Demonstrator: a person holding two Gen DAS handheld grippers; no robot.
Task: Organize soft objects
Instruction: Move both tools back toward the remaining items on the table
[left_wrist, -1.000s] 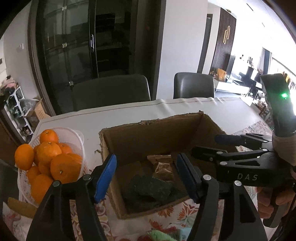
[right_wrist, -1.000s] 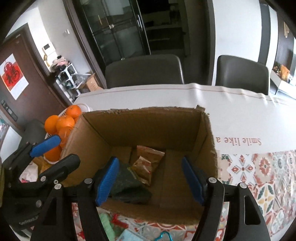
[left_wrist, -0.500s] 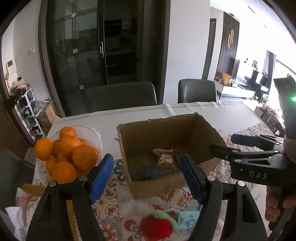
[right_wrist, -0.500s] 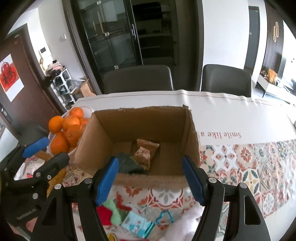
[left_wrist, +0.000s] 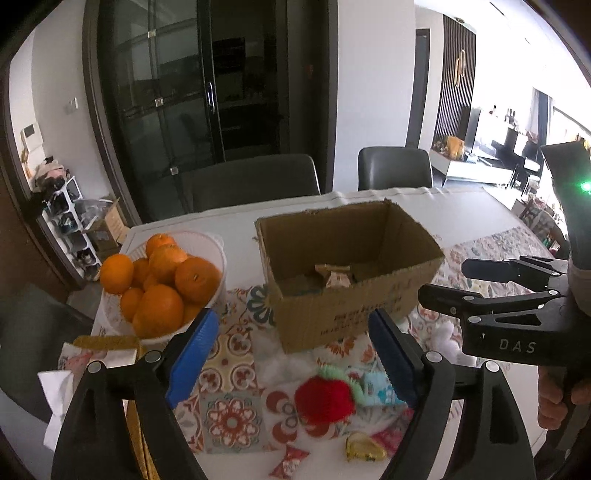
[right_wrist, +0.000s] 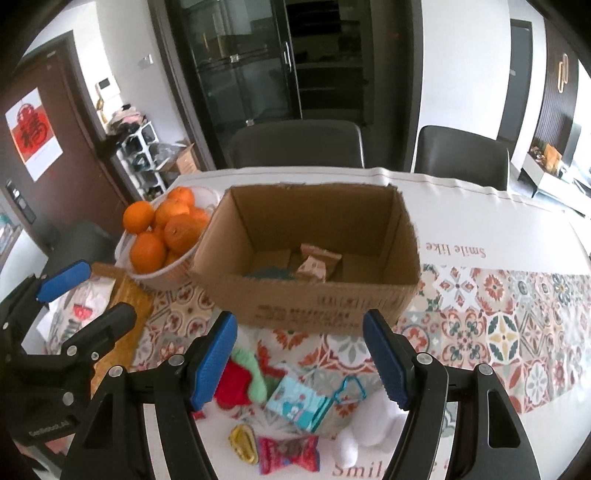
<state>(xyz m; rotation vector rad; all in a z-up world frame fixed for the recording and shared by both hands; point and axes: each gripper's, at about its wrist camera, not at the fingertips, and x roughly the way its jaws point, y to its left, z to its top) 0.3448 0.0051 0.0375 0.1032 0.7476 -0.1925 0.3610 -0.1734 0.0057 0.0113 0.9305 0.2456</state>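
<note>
Tablecloth (right_wrist: 480, 314) bears one box (right_wrist: 314, 295), two snack packets (right_wrist: 288, 452)

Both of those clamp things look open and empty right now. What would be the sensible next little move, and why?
Probably lower the left gripper onto the red knitted toy and close on it. Its jaws stand open and empty, with the toy lying loose on the tablecloth just below and between them. The cardboard box behind already holds a few items, so the toy likely goes there. The right gripper is open too.
</note>
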